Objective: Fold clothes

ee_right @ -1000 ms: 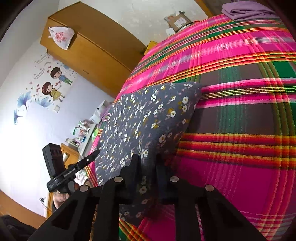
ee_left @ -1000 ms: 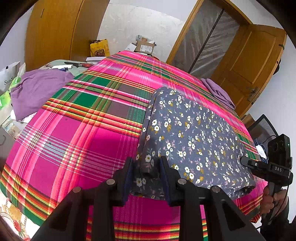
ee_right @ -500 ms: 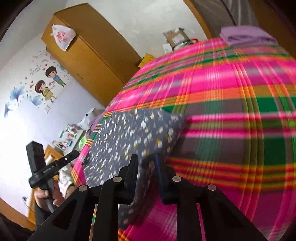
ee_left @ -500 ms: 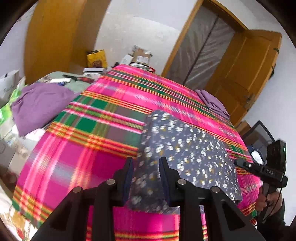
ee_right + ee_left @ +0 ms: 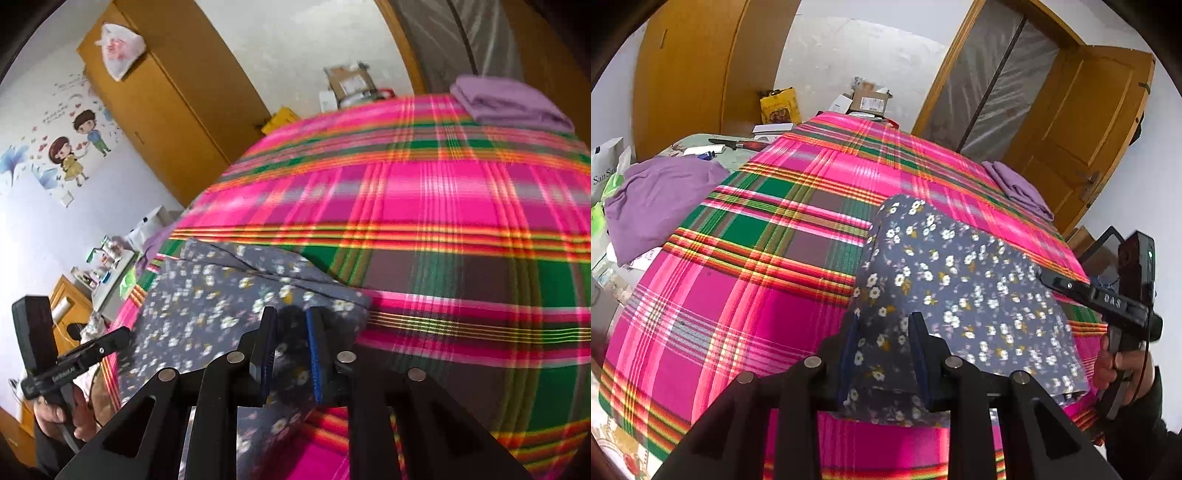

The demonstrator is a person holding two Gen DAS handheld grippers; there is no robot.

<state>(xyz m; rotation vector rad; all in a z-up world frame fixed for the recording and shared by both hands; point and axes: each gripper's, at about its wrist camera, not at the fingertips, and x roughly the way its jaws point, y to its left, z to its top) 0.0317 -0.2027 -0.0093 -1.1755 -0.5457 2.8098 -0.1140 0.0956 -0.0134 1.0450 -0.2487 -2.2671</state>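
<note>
While both near corners of a grey flowered garment [image 5: 960, 280] are pinched, a fold is judged to be under way on a bed covered with a pink, green and orange checked blanket [image 5: 738, 288]. The left gripper [image 5: 882, 332] is seen clenched on the bunched corner nearest its camera, cloth filling the gap between its blue-lined fingers [image 5: 847, 354]. The right gripper [image 5: 290, 332] is likewise closed on the opposite corner; its jaws have just been closing a little further, with the fabric caught between them. The garment lies in several layers near the blanket's front edge, its far edge resting flat while the gripped end is raised slightly. A folded purple cloth [image 5: 509, 101] is set well apart at the far corner, and another purple garment [image 5: 661, 199] is heaped beside the bed. Next, the held edge would probably have to be carried forward evenly over the far edge, both corners kept level, and only then released. How many folds remain cannot be told.
</note>
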